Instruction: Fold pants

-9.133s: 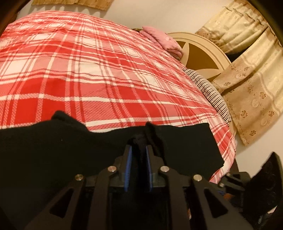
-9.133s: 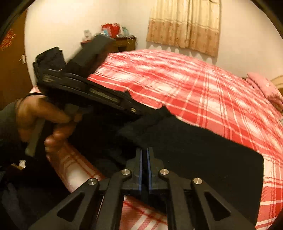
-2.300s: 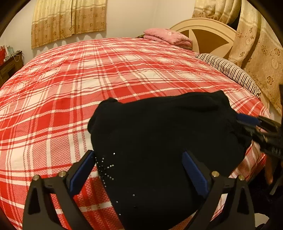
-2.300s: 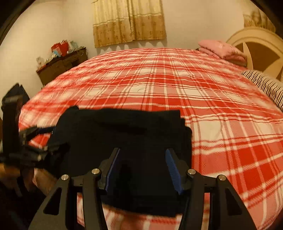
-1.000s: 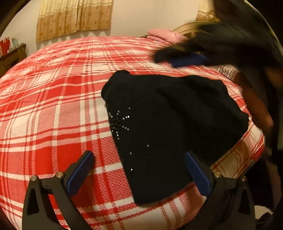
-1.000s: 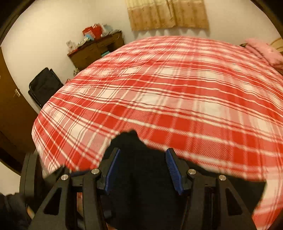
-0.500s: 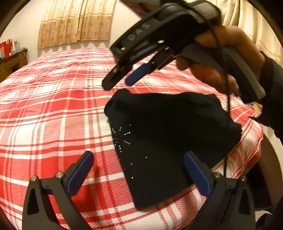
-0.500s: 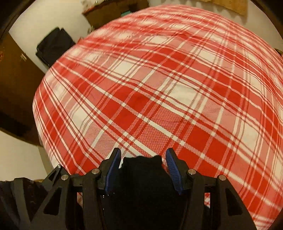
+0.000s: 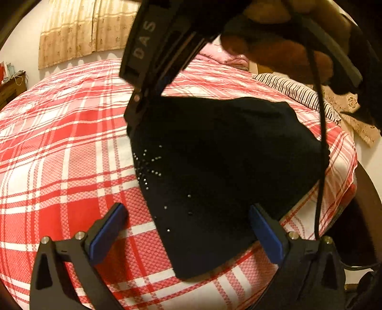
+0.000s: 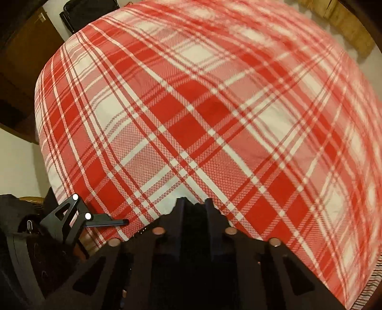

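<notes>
The black pants (image 9: 222, 162), with small shiny studs, lie folded in a compact shape near the bed's right corner. My left gripper (image 9: 188, 229) is wide open and empty, hovering over the pants' near edge. My right gripper (image 9: 143, 107) reaches down from above onto the pants' far left corner. In the right wrist view its jaws (image 10: 194, 207) stand close together on a peak of black fabric (image 10: 191, 229).
The red and white plaid bedspread (image 9: 59, 147) covers the whole bed. A pink pillow (image 9: 226, 57) and a striped pillow (image 9: 293, 90) lie by the headboard. A dark bag (image 10: 90, 9) and wooden door (image 10: 21, 62) stand past the bed's edge.
My right gripper has dropped onto the pants' far left corner and closed on the fabric. My left gripper stays open in place.
</notes>
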`<move>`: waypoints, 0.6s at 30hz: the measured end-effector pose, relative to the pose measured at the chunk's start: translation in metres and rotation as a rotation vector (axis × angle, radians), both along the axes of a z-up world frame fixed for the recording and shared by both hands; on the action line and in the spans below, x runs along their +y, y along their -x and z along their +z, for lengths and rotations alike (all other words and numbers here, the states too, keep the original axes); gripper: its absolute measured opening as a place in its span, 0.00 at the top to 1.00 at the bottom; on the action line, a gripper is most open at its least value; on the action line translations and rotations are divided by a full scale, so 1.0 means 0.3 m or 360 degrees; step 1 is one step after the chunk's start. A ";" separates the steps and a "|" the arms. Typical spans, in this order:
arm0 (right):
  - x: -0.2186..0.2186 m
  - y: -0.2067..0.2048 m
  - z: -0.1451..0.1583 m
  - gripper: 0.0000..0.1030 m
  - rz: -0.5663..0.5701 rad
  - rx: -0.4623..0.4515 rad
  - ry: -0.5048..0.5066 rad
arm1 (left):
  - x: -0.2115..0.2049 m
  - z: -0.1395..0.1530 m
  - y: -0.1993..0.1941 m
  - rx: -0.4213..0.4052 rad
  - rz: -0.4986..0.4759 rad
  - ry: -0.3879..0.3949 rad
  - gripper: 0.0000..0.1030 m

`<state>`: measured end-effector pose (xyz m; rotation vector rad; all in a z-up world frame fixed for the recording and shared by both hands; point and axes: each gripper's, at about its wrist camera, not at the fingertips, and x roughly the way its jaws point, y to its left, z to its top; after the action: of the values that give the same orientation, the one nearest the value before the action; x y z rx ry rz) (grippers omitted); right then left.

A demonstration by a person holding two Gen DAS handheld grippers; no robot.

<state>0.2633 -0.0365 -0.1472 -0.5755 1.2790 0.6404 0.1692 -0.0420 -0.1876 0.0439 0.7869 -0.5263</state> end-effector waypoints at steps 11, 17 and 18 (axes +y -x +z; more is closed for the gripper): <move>-0.043 -0.049 -0.086 0.91 -0.0284 -0.0118 -0.0086 | 0.005 0.000 0.030 -0.0022 -0.0007 -0.0007 0.00; -0.159 -0.016 -0.003 0.64 -0.0397 -0.0123 -0.0398 | 0.058 0.025 0.010 0.0014 0.0047 0.0087 0.00; -0.191 0.008 0.023 0.60 -0.0416 -0.0156 -0.0424 | 0.070 0.031 0.008 0.0009 0.0068 0.0107 0.00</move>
<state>0.2610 -0.0938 -0.1402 -0.2129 1.1307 0.5455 0.1668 -0.0210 -0.1782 -0.0365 0.7733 -0.5121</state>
